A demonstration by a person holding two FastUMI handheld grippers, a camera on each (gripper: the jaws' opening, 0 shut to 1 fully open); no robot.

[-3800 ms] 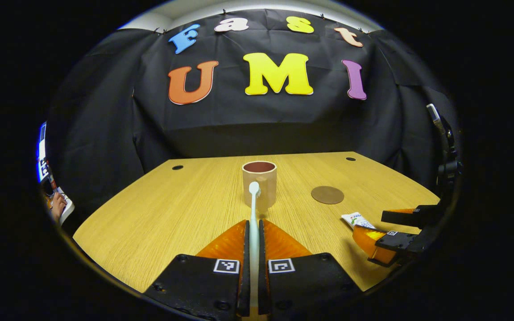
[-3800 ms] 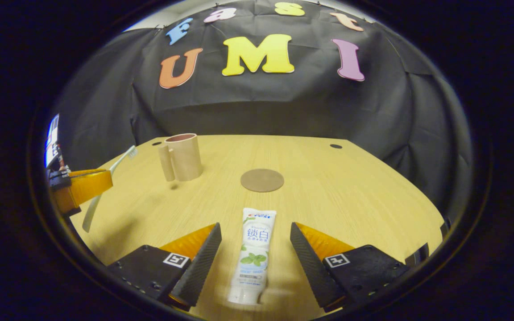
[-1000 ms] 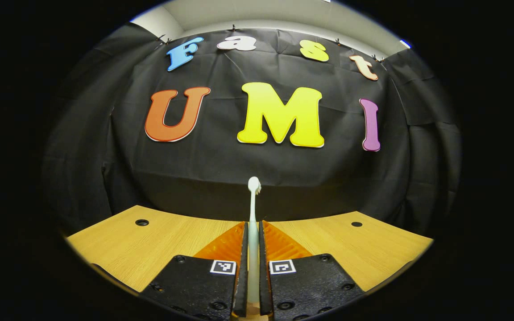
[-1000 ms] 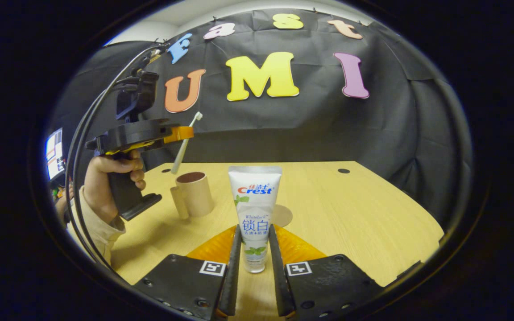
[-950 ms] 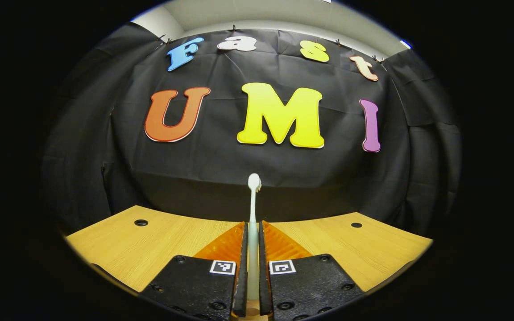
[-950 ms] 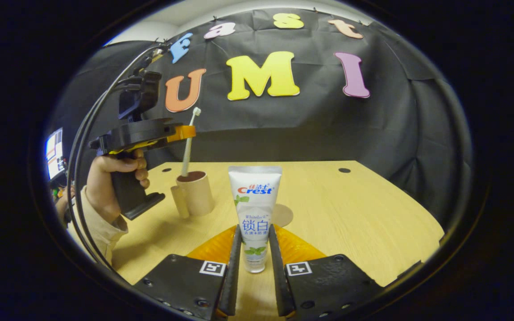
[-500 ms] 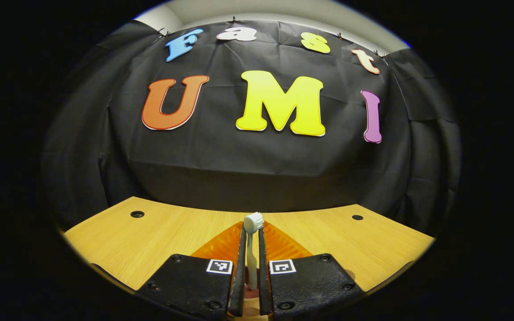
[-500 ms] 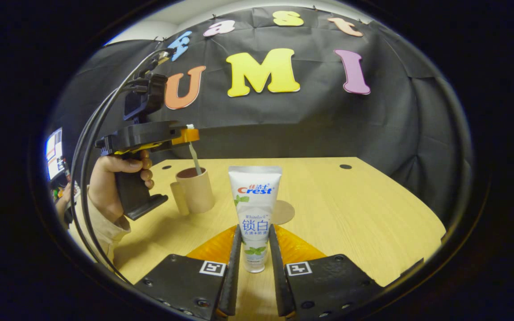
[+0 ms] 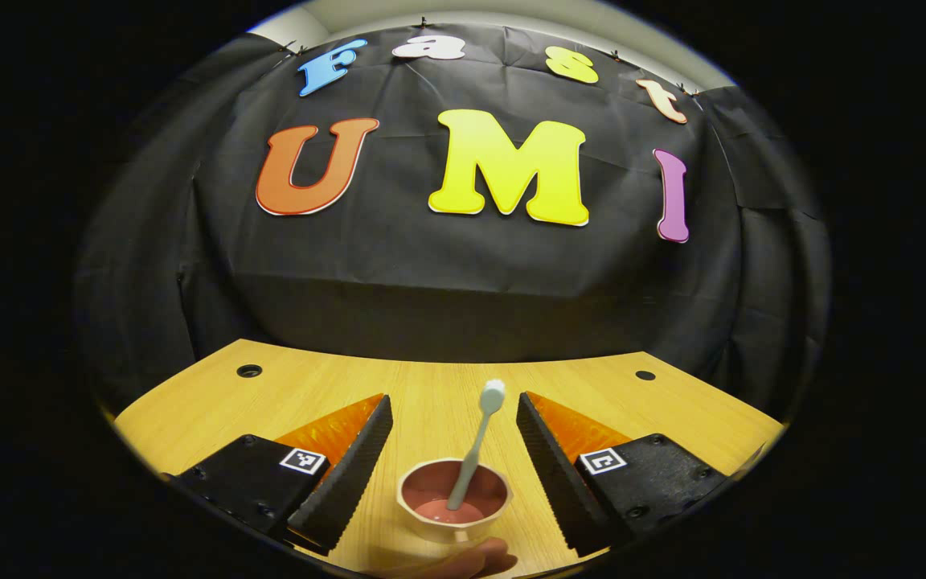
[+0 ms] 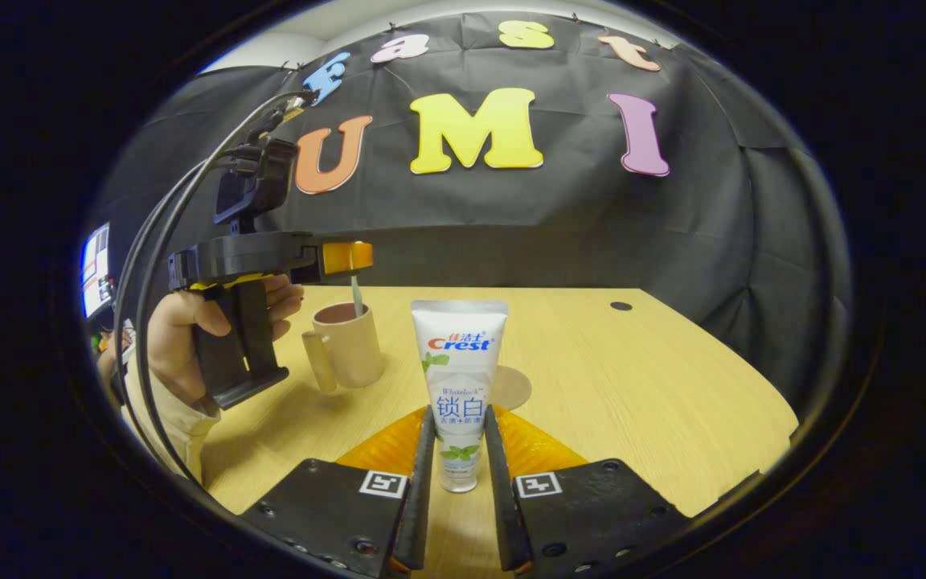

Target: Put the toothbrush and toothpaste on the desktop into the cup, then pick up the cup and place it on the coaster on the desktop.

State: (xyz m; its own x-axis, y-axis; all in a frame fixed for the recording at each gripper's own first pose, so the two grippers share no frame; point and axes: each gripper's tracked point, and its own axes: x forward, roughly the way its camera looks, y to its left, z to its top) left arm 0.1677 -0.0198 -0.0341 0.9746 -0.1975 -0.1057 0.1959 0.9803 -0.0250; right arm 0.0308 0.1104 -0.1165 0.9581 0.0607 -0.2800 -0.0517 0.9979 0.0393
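The left gripper (image 9: 453,418) had its jaws wide open above the cup (image 9: 453,503), holding nothing. The toothbrush (image 9: 475,446) stood free inside the cup, leaning on the rim with its head upward. In the right gripper view, the left gripper (image 10: 346,257) hung just over the cup (image 10: 346,346), with a hand (image 10: 190,338) around its handle.

The right gripper (image 10: 453,458) had its jaws closed on the toothpaste (image 10: 457,386), pressing its lower part near the cap, and the flat crimped end pointed up. The tube was above the bench (image 10: 632,386), in front of the coaster (image 10: 511,386), which lay flat just right of the cup.

I judge the tube to be light and soft, so a strong squeeze could dent it or push paste toward the cap; the grip low on the body seems suitable. Its surface looked glossy and may slip. The cup seemed light and stiff, and with two tall things inside it may tip easily. For lifting it, I think the wall or the handle (image 10: 314,363) at its left side would be a good place to hold.
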